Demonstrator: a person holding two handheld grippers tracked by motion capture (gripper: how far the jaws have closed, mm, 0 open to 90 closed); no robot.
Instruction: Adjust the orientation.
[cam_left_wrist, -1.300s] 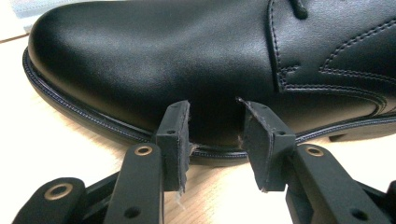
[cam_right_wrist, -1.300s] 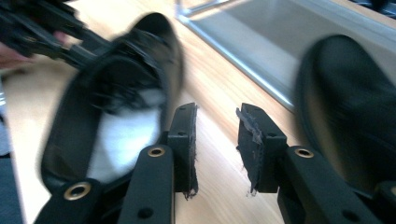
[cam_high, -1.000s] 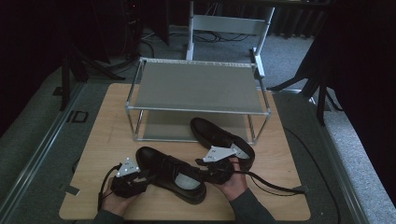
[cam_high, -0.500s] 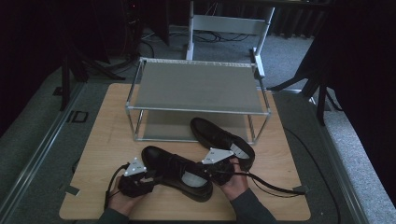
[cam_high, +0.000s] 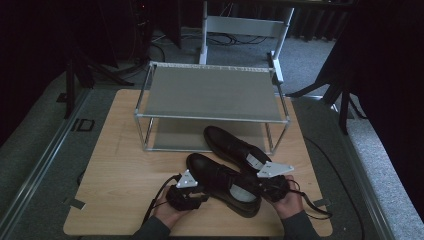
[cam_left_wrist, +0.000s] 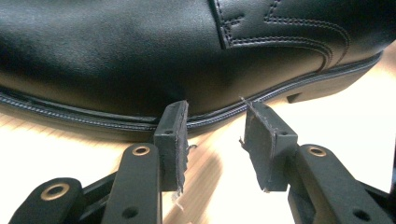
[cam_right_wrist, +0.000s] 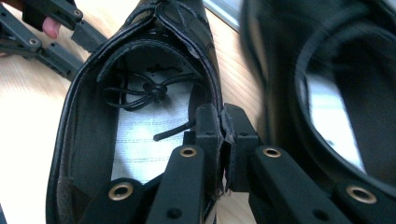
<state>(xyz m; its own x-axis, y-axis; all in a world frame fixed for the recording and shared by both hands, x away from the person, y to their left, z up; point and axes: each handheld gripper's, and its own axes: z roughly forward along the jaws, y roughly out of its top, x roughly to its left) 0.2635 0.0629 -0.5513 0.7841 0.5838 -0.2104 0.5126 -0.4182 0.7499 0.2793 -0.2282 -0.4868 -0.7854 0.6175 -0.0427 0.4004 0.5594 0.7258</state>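
Near shoe shifted right beside 2nd shoe, right gripper pinching its collar, left gripper open

Two-tier metal shoe rack stands at far side of wooden tabletop. Grey carpet around. Behind, possibly a white chair frame, dim.

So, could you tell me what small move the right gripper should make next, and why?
Probably a gentle lift of the near shoe toward the rack. The right gripper is shut on that shoe's side wall at the opening, while the left gripper stands open against its sole edge, steadying it. The other shoe lies close beside it.
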